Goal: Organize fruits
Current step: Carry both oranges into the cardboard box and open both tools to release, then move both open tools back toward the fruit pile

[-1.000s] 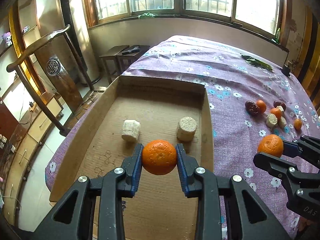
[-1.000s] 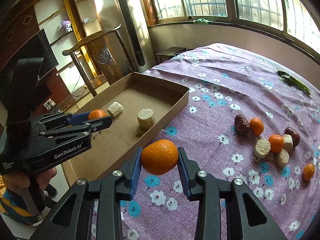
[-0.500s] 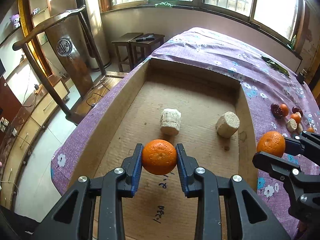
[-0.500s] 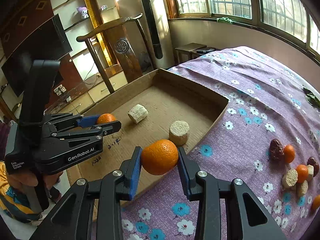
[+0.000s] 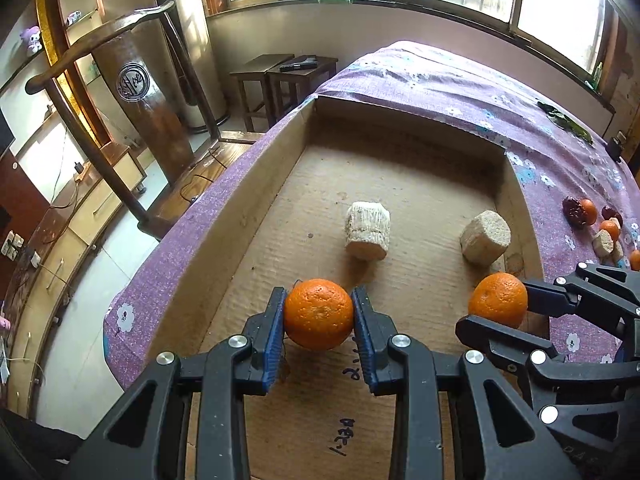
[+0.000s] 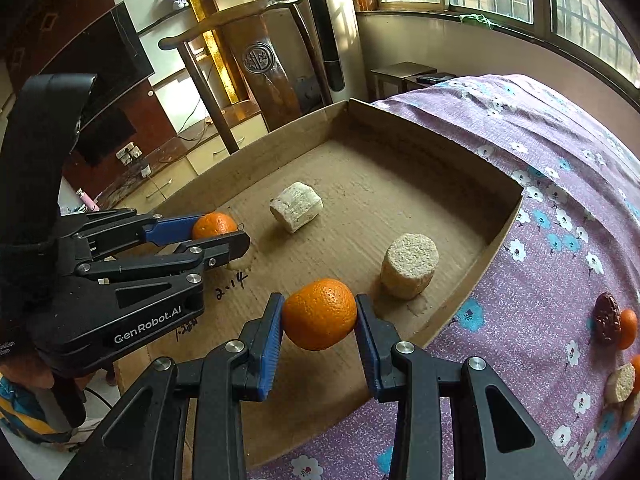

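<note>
Each clamped on its own fruit, the left gripper (image 5: 319, 316) holds one orange (image 5: 319, 313) and the right gripper (image 6: 319, 316) another orange (image 6: 319, 313) above the cardboard tray (image 6: 496, 236), where two pale chunks (image 5: 367, 225) lie ahead, while small fruits (image 6: 612, 322) wait on the cloth off to the right.

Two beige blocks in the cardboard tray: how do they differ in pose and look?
The left block lies on its side, its ribbed wall facing up; the right block sits more upright, its grainy flat end showing on top. The left block is paler, almost white; the right block is tan and coarser. The left block rests mid-floor of the tray; the right block sits close to the right wall. Both are short, stubby cylinders, apart from each other and ungripped.
</note>
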`<action>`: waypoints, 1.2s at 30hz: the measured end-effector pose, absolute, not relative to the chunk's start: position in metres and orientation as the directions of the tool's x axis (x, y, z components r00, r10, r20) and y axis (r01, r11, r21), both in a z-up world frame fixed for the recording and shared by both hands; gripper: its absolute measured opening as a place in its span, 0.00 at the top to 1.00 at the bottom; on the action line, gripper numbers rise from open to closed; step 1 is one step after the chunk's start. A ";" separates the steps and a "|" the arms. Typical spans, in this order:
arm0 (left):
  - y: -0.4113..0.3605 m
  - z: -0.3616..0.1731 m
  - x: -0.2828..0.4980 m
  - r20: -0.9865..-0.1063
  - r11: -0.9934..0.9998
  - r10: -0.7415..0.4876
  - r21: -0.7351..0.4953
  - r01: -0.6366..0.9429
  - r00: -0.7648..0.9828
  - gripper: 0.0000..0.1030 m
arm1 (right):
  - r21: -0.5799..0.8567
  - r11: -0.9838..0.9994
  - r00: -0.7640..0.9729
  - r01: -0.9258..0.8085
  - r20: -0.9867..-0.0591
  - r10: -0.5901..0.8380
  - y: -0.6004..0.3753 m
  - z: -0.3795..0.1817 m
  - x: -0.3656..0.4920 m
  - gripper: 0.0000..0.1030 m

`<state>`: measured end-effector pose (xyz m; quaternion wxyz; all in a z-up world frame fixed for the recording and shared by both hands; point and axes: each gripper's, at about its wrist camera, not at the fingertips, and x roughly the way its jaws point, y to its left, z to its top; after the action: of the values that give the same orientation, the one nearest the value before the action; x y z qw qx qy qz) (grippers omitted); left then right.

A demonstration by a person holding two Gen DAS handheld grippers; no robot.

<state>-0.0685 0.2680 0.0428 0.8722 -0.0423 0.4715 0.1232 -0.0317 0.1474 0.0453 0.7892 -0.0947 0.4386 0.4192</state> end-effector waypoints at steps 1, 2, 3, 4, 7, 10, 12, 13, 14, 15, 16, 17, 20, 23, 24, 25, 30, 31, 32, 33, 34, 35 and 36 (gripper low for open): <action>0.268 0.042 -0.068 -0.834 0.965 0.176 0.043 -0.257 0.523 0.70 | 0.221 0.628 0.261 -0.746 -0.771 0.581 0.148 0.045 -0.031 0.62; 0.269 0.041 -0.067 -0.836 0.964 0.178 0.043 -0.261 0.520 0.69 | 0.223 0.626 0.259 -0.747 -0.770 0.583 0.149 0.044 -0.032 0.62; 0.269 0.041 -0.067 -0.837 0.964 0.180 0.044 -0.264 0.517 0.69 | 0.225 0.623 0.256 -0.749 -0.769 0.585 0.149 0.044 -0.033 0.62; 0.269 0.040 -0.066 -0.838 0.963 0.181 0.045 -0.266 0.514 0.69 | 0.224 0.621 0.253 -0.751 -0.771 0.584 0.150 0.042 -0.033 0.62; 0.270 0.040 -0.067 -0.840 0.960 0.187 0.047 -0.276 0.508 0.69 | 0.214 0.620 0.261 -0.755 -0.769 0.583 0.152 0.040 -0.034 0.62; 0.271 0.039 -0.068 -0.843 0.959 0.183 0.040 -0.280 0.505 0.68 | 0.213 0.619 0.258 -0.756 -0.772 0.581 0.151 0.040 -0.035 0.62; 0.271 0.038 -0.069 -0.847 0.958 0.186 0.043 -0.283 0.499 0.65 | 0.216 0.620 0.260 -0.755 -0.768 0.585 0.149 0.042 -0.036 0.59; 0.270 0.037 -0.068 -0.847 0.957 0.188 0.045 -0.287 0.497 0.56 | 0.220 0.620 0.261 -0.753 -0.764 0.590 0.147 0.044 -0.037 0.52; 0.270 0.037 -0.069 -0.846 0.957 0.186 0.041 -0.288 0.500 0.53 | 0.223 0.621 0.264 -0.751 -0.761 0.593 0.145 0.045 -0.037 0.48; 0.270 0.038 -0.069 -0.844 0.957 0.184 0.038 -0.288 0.503 0.51 | 0.223 0.623 0.267 -0.750 -0.759 0.593 0.144 0.045 -0.038 0.48; 0.269 0.038 -0.070 -0.843 0.957 0.185 0.038 -0.287 0.505 0.51 | 0.221 0.625 0.270 -0.749 -0.760 0.592 0.143 0.046 -0.038 0.48; 0.268 0.040 -0.070 -0.841 0.957 0.187 0.040 -0.287 0.508 0.51 | 0.219 0.627 0.272 -0.748 -0.761 0.589 0.142 0.046 -0.039 0.48; 0.264 0.045 -0.073 -0.829 0.959 0.186 0.037 -0.280 0.527 0.45 | 0.221 0.629 0.281 -0.745 -0.751 0.597 0.134 0.052 -0.042 0.48; 0.259 0.052 -0.077 -0.816 0.961 0.188 0.037 -0.274 0.546 0.42 | 0.222 0.630 0.294 -0.745 -0.737 0.608 0.124 0.059 -0.047 0.48; 0.256 0.054 -0.077 -0.812 0.962 0.189 0.039 -0.272 0.552 0.40 | 0.221 0.633 0.300 -0.742 -0.735 0.608 0.121 0.060 -0.048 0.48; 0.254 0.055 -0.078 -0.809 0.962 0.188 0.039 -0.269 0.557 0.37 | 0.222 0.639 0.307 -0.736 -0.732 0.608 0.116 0.062 -0.048 0.48; 0.234 0.061 -0.080 -0.796 0.970 0.170 0.033 -0.239 0.580 0.32 | 0.243 0.675 0.341 -0.697 -0.716 0.609 0.089 0.067 -0.049 0.45; 0.230 0.063 -0.080 -0.795 0.972 0.163 0.029 -0.232 0.584 0.32 | 0.246 0.681 0.346 -0.690 -0.714 0.608 0.084 0.068 -0.050 0.43; 0.225 0.064 -0.080 -0.794 0.974 0.157 0.027 -0.225 0.587 0.32 | 0.248 0.687 0.352 -0.683 -0.712 0.607 0.078 0.069 -0.050 0.41; 0.221 0.065 -0.080 -0.793 0.976 0.152 0.025 -0.217 0.590 0.31 | 0.248 0.695 0.360 -0.675 -0.711 0.604 0.072 0.070 -0.051 0.41; 0.217 0.066 -0.079 -0.792 0.978 0.147 0.024 -0.209 0.592 0.31 | 0.248 0.703 0.368 -0.667 -0.710 0.600 0.066 0.071 -0.051 0.41; 0.211 0.068 -0.079 -0.791 0.979 0.140 0.023 -0.201 0.595 0.31 | 0.249 0.710 0.375 -0.658 -0.710 0.596 0.062 0.072 -0.050 0.41; 0.207 0.069 -0.078 -0.790 0.981 0.134 0.019 -0.193 0.599 0.31 | 0.251 0.717 0.381 -0.650 -0.709 0.593 0.056 0.072 -0.051 0.41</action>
<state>-0.0783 0.2068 0.0687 0.8935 -0.0340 0.4384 0.0915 -0.0506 0.0561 0.0723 0.8303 -0.0345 0.4113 0.3745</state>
